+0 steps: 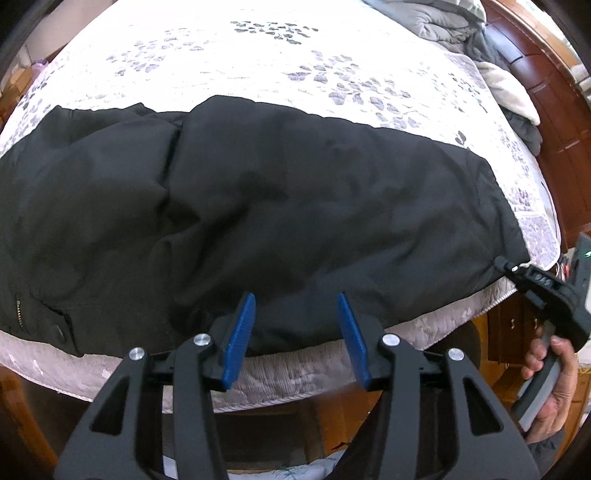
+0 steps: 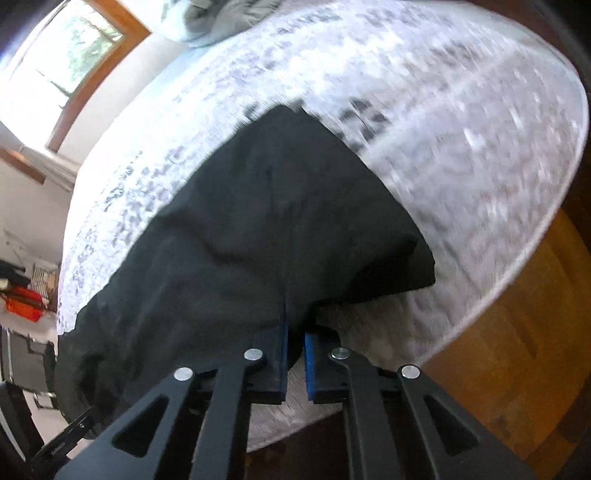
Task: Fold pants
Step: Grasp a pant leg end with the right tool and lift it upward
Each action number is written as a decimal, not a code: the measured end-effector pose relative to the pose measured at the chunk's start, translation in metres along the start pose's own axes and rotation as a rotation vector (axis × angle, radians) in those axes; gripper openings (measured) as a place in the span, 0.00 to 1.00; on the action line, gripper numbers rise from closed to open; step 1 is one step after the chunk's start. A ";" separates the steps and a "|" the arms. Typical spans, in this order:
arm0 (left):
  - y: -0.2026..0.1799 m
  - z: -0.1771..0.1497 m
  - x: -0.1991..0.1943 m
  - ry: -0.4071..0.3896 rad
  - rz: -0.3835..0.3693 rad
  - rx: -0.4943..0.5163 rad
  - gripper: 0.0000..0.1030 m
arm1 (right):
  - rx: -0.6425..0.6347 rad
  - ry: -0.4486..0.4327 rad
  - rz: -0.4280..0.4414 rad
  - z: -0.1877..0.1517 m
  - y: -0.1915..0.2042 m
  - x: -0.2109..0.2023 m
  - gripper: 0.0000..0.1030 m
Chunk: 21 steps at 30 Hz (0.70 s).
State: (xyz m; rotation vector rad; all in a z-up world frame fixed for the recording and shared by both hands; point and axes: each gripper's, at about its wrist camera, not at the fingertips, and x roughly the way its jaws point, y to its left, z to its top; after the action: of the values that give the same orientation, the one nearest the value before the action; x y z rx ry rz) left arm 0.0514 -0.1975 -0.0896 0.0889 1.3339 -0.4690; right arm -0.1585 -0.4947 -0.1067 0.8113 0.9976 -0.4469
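Nearest the lens, left gripper (image 1: 295,314): blue pads spread apart, empty, hovering over the near edge of the black pants (image 1: 258,192) without touching cloth as far as can be told. In the right wrist view, right gripper (image 2: 295,343): pads drawn almost together and pinching the near hem of the pants (image 2: 258,229), a fold of dark fabric caught between them. Seen from the left wrist, that same right gripper (image 1: 511,266) at the far right corner of the garment, a hand (image 1: 554,373) wrapped round its handle.

Further out, pants spread lengthwise along the front edge of the bed (image 1: 258,66), on the floral quilt, hanging slightly over the side. Zipper and button visible at the left end, so waistband there; leg cuffs at the right. Legs apparently already laid one over the other, though dark cloth hides the layers. Surface lumpy, with a ridge near the middle.

Judged progress: early to middle. Lengthwise fold seemingly done; cuff end gripped, likely to be carried toward the waist. Crosswise folds and final smoothing not yet done.

Farthest back, rumpled grey bedding (image 1: 436,22) and a wooden headboard (image 1: 546,74).
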 end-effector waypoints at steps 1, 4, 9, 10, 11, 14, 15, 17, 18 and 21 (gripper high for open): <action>-0.001 0.002 0.002 -0.006 0.001 -0.005 0.46 | -0.012 -0.011 0.004 0.006 0.004 -0.003 0.06; -0.004 0.013 0.013 -0.031 0.024 -0.017 0.46 | -0.080 -0.074 0.020 0.035 0.028 -0.017 0.06; -0.012 0.036 0.028 -0.049 0.022 -0.053 0.46 | -0.150 -0.109 -0.076 0.069 0.053 -0.018 0.06; -0.015 0.037 0.029 -0.054 0.026 -0.055 0.46 | -0.152 -0.089 -0.112 0.067 0.052 -0.011 0.06; -0.019 0.039 0.031 -0.057 0.033 -0.053 0.47 | -0.150 -0.058 -0.148 0.063 0.047 -0.002 0.06; -0.031 0.041 0.037 -0.045 0.037 -0.036 0.49 | -0.135 -0.025 -0.182 0.051 0.036 0.016 0.06; -0.035 0.041 0.038 -0.043 0.036 -0.028 0.50 | -0.133 -0.026 -0.184 0.050 0.034 0.017 0.06; -0.039 0.042 0.039 -0.043 0.047 -0.015 0.50 | -0.133 -0.037 -0.182 0.048 0.035 0.012 0.06; -0.039 0.042 0.038 -0.043 0.049 -0.012 0.50 | -0.145 -0.048 -0.187 0.046 0.039 0.010 0.06; -0.031 0.044 0.029 -0.061 0.042 -0.036 0.50 | -0.286 -0.125 -0.239 0.043 0.074 -0.009 0.06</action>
State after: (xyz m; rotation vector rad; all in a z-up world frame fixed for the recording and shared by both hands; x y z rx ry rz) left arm 0.0845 -0.2483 -0.1002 0.0717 1.2776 -0.4090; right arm -0.0895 -0.4813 -0.0571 0.4041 1.0173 -0.5378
